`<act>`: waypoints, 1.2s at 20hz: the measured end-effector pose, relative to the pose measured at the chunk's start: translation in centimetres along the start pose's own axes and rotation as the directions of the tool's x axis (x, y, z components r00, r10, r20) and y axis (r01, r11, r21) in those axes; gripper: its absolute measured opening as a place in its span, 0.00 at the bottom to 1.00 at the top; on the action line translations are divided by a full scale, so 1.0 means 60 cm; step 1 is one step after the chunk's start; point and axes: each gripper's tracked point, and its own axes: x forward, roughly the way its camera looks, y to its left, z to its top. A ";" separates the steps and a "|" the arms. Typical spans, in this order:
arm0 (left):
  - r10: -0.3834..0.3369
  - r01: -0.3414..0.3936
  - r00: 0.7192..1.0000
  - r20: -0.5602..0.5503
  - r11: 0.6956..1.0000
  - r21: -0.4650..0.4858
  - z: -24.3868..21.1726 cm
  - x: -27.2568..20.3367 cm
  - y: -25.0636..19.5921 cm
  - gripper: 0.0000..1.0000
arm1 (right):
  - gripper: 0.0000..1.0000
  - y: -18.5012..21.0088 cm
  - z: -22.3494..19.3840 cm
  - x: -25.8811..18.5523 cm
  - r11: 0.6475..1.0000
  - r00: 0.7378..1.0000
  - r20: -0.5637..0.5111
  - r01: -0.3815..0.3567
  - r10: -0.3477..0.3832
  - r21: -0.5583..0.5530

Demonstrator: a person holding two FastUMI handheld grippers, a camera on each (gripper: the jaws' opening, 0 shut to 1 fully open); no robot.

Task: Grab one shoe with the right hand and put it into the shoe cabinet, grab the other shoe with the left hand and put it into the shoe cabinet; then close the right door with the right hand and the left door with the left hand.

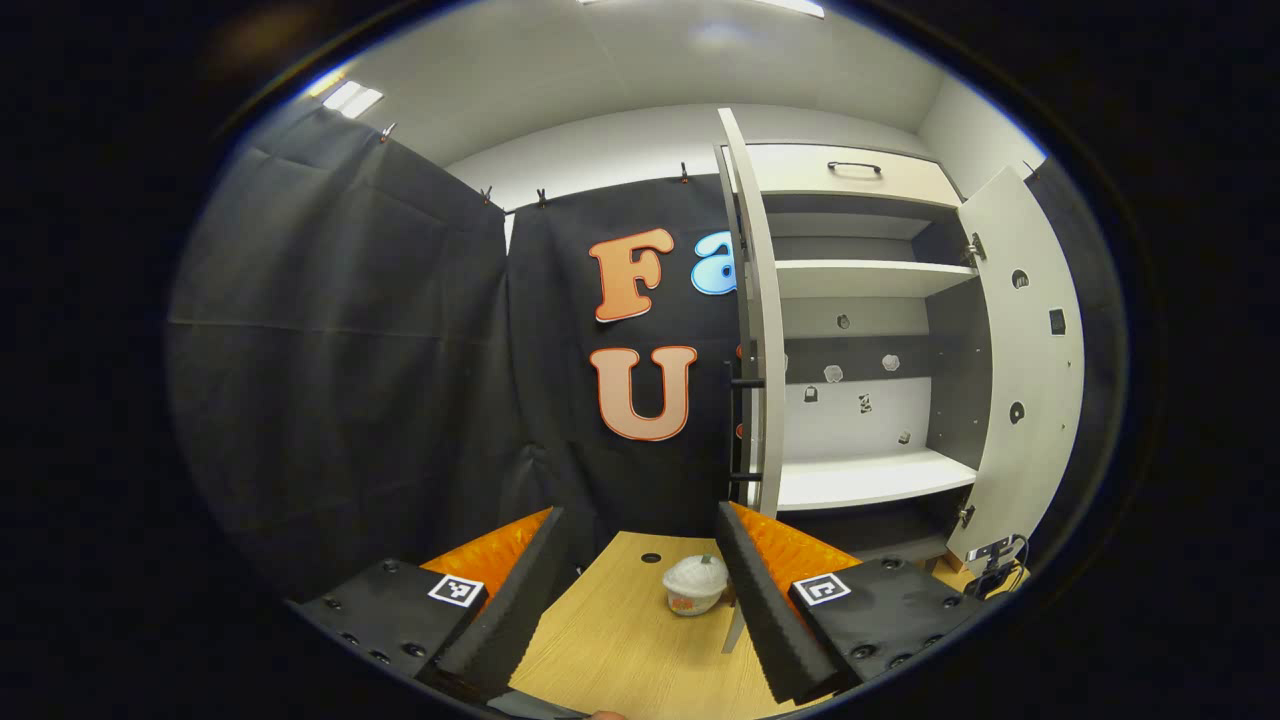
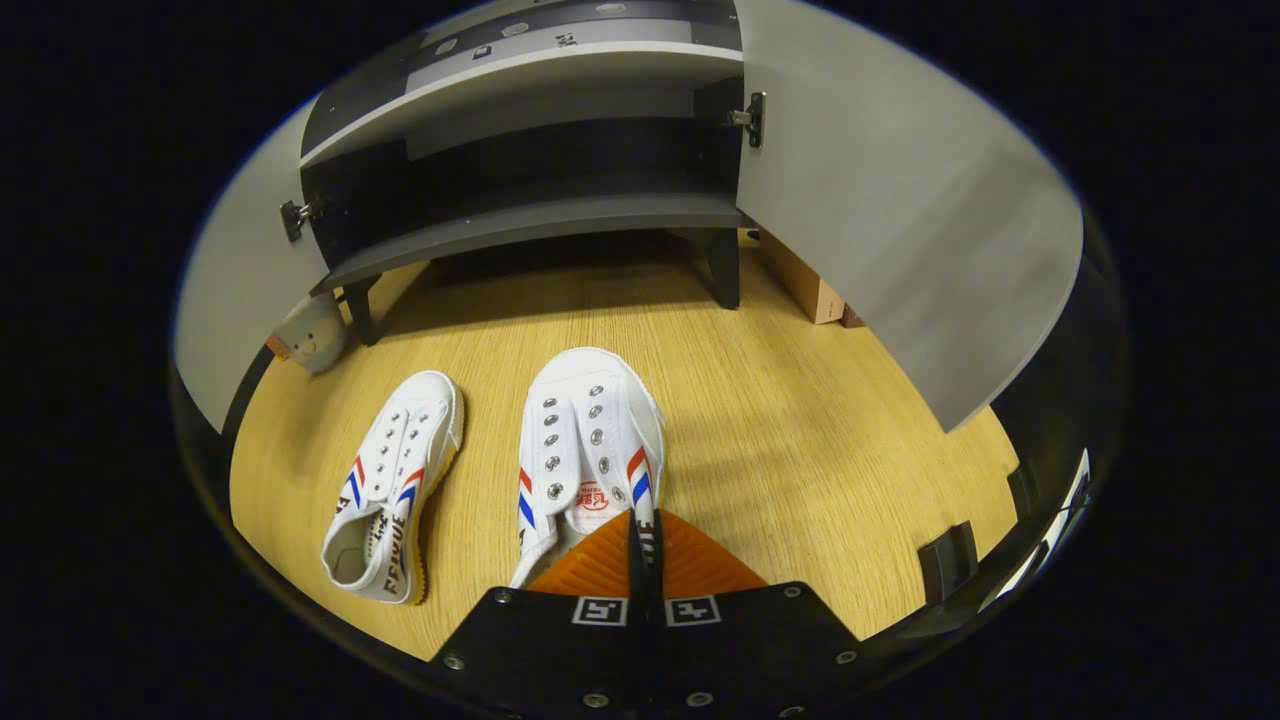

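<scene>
- Underfoot: pale wood-grain floor, seen in both views; black cloth wall to the left of the cabinet in the left gripper view, white ceiling above it.
- Cabinet stands on dark legs, both doors swung open. Left door is edge-on in the left gripper view; right door shows its inner face with hinge cups.
- Shelves are white and bare; small stickers dot the back panel. A drawer with a dark handle sits on top.
- Left gripper: fingers spread wide, nothing between them, raised and facing the wall and left door.
- Small white lidded cup on the floor near the left door's foot.
- Right gripper: fingers pressed close together over the heel end of the near shoe. Cannot tell whether both fingers press on the collar; the contact is hidden beneath them.
- Near shoe lies on the floor, toe toward the cabinet, in front of the bottom shelf, not inside.
- Other shoe lies just to its left, apart from it, also toe toward the cabinet.
- Brown box partly hidden behind the right door; small soft object by the left leg, hard to make out.
</scene>
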 end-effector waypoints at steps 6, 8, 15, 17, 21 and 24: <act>-0.016 0.017 1.000 0.021 1.000 -0.012 0.009 0.003 0.003 0.96 | 0.00 0.045 0.096 -0.097 0.997 0.996 0.071 -0.058 0.054 0.059; -0.029 0.030 0.999 0.022 0.999 -0.018 0.009 0.004 0.003 0.97 | 0.00 0.054 0.139 -0.137 0.997 0.992 0.108 -0.069 0.065 0.036; -0.021 0.022 0.998 0.067 1.000 -0.007 0.029 0.008 0.034 0.95 | 0.00 0.107 0.291 -0.268 0.991 0.969 0.216 -0.128 0.117 0.037; -0.024 0.026 0.997 0.069 1.000 -0.018 0.029 0.009 0.038 0.96 | 0.00 0.107 0.339 -0.298 0.993 0.963 0.249 -0.112 0.102 0.027; -0.022 0.023 0.997 0.080 1.000 -0.013 0.032 0.008 0.044 0.96 | 0.00 0.115 0.438 -0.332 0.992 0.948 0.303 -0.117 0.099 0.039; -0.018 0.019 0.997 0.081 1.000 -0.020 0.030 0.012 0.043 0.97 | 0.00 0.120 0.507 -0.342 0.992 0.937 0.336 -0.118 0.099 0.038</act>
